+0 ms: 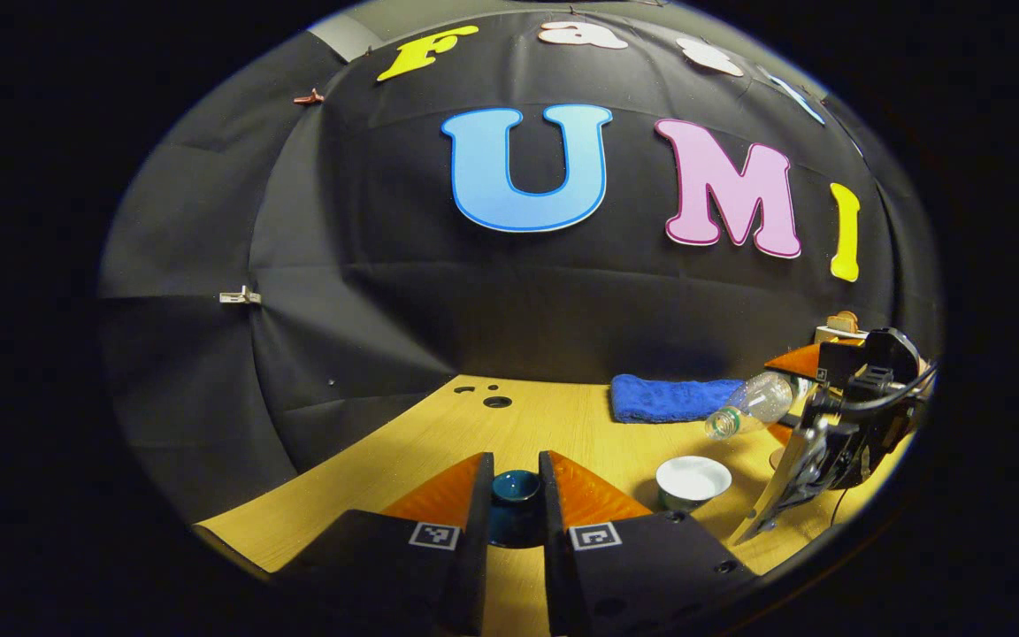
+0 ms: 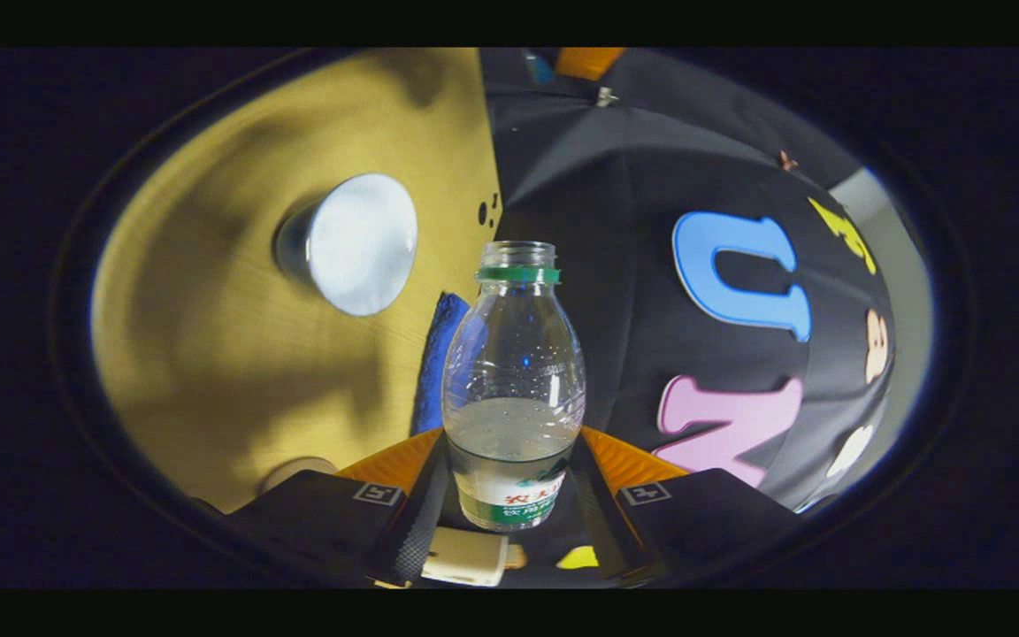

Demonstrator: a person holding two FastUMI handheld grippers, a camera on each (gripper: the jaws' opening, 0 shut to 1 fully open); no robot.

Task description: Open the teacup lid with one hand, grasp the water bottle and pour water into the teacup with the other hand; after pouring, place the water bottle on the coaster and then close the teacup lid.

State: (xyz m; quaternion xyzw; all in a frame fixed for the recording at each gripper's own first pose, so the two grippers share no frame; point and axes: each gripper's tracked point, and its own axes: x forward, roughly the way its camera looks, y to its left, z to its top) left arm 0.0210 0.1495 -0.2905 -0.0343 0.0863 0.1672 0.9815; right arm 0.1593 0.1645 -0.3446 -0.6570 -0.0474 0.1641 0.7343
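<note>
the left tool (image 1: 514,495) pinches the dark teacup lid (image 1: 514,497) above the wooden surface (image 1: 554,425), and the open white teacup (image 1: 693,479) stands just to its right. the right tool (image 2: 509,495) clamps the uncapped water bottle (image 2: 514,389) (partly full), tilted neck-first toward the teacup. a blue towel (image 1: 673,398) lies behind near the wall, and a round coaster (image 2: 297,469) peeks out beside the right tool.

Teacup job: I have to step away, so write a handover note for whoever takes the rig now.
Left hand-held gripper: shut on the teacup lid, held off the cup.
Right hand-held gripper: shut on the water bottle, uncapped, tipped toward the teacup, part full.
Teacup stands open on the table, beside the blue cloth.
Done: lid off, bottle grasped.
Left: finish pouring, bottle onto coaster, lid back on.
</note>
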